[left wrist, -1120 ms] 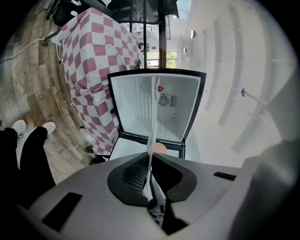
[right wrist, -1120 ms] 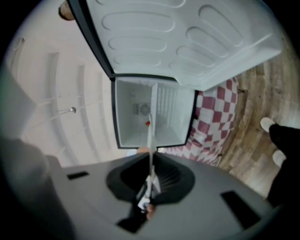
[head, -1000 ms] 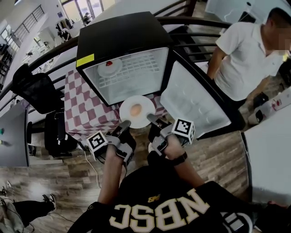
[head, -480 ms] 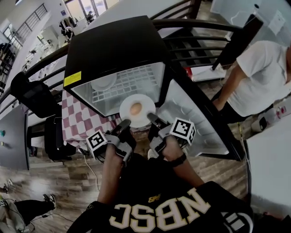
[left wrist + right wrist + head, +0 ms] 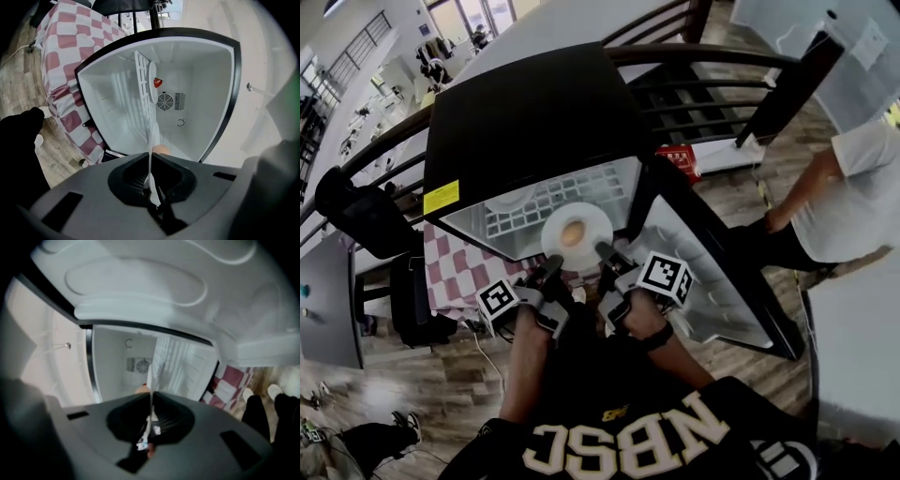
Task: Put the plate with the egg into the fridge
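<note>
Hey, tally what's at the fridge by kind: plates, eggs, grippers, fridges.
Plates: 2, the held plate and the shelf plate
Eggs: 1, the egg on the held plate
Grippers: 2, left gripper, its jaws just closing further on the held plate, and right gripper
Fridges: 1, the fridge
Total: 6

I'm pushing the left claw (image 5: 552, 267) and right claw (image 5: 606, 252) forward, so the plate (image 5: 596, 223) pinched ahead of them is entering the fridge (image 5: 534, 131). The left claw is nipping tighter on it, and the bystander (image 5: 853, 187) off to their right is retreating.
</note>
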Demonstrator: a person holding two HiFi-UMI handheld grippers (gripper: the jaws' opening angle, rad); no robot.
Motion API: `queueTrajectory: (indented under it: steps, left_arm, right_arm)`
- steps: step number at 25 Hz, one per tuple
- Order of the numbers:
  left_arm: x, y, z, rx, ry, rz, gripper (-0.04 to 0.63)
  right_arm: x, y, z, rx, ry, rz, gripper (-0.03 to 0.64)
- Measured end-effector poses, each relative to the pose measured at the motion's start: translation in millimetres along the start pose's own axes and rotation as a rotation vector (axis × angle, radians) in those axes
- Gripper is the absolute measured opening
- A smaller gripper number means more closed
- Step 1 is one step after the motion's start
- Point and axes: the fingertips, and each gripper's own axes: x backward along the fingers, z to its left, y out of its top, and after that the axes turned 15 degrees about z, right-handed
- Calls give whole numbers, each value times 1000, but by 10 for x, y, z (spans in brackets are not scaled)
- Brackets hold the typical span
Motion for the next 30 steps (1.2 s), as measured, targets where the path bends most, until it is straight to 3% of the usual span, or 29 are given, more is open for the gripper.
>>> queueTrajectory:
  steps: [6, 13, 30]
  left_arm:
    - [-187, 267, 45, -59, 48, 30, 35]
    - [-327, 561, 86, -52, 89, 45, 35]
    - [-544, 910, 18, -42, 64, 56, 38]
  right_arm:
    - [-121, 185, -37, 34, -73, -66, 31]
    - [-359, 353, -135, 6, -111, -103, 31]
    - [-644, 670, -169, -12, -124, -181, 31]
